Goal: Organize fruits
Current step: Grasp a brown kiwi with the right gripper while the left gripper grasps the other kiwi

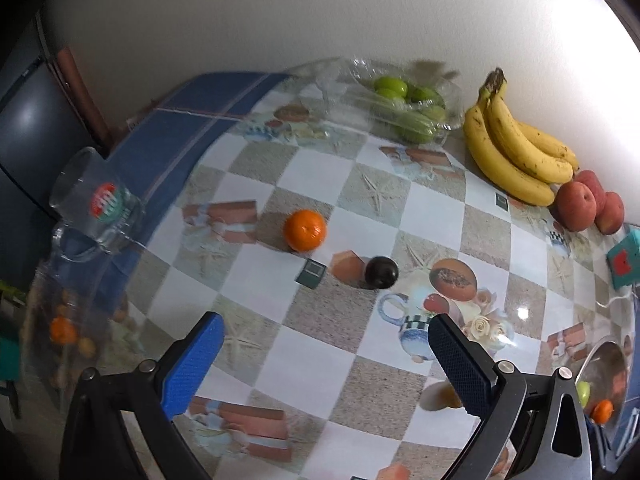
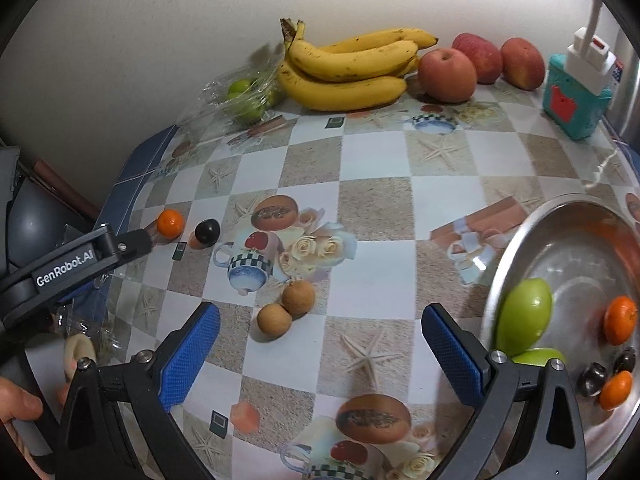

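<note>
Steel bowl [image 2: 520, 240] sits just right of my right gripper [image 2: 320, 350], jaws spread, empty; two brown fruits [image 2: 286, 310] lie between and ahead. My left gripper [image 1: 326, 354], spread too, faces the orange [image 1: 305, 230] and dark fruit [image 1: 381, 272].

Both views are evenly and fairly brightly lit, with strong fisheye bending and black vignette at the corners. The white wall [image 1: 520, 20] behind the bananas [image 1: 516, 148] blows out toward the upper right. A small glare spot [image 1: 523, 313] sits on the glossy table [image 1: 320, 360] well below the bananas. The orange [image 1: 305, 230] casts a soft shadow to its left. The glass mug [image 1: 96, 200] far left of the bananas smears with blur. In the right wrist view the steel bowl [image 2: 516, 240] reflects blurred colours.
</note>
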Demonstrator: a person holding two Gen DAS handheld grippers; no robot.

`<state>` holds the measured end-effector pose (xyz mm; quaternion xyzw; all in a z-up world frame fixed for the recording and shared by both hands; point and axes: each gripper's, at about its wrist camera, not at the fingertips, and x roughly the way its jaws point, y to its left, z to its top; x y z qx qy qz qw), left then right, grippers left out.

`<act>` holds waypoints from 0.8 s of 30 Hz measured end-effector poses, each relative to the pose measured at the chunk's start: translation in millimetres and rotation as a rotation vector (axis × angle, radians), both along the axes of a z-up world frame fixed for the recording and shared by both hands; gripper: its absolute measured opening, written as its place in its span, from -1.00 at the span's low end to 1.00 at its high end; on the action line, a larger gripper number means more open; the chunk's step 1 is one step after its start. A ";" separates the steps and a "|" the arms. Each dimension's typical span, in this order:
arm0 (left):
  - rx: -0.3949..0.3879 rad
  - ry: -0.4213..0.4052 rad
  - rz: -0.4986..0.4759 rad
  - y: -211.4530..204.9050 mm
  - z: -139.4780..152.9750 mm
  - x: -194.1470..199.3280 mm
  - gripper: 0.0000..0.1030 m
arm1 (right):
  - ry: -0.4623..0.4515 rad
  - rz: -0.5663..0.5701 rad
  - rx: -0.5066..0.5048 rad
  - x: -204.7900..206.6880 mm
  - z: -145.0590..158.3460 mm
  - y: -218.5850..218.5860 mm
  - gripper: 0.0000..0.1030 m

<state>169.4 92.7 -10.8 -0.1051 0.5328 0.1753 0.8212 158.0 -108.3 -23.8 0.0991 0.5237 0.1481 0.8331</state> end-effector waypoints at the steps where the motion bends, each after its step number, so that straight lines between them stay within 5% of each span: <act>1: -0.006 0.006 -0.004 -1.4 -2.8 1.4 0.98 | 0.008 0.004 0.003 2.1 -2.8 2.4 0.73; 3: -0.022 0.012 -0.006 -3.6 -7.5 3.9 0.98 | 0.022 0.011 0.012 5.2 -7.8 5.9 0.46; 8: -0.072 0.030 -0.012 -8.5 -22.4 9.5 0.88 | 0.049 0.032 0.031 12.7 -21.2 14.5 0.16; 24: -0.161 0.087 0.026 -7.3 -53.0 14.4 0.82 | 0.092 0.038 0.063 27.2 -43.5 24.5 -0.49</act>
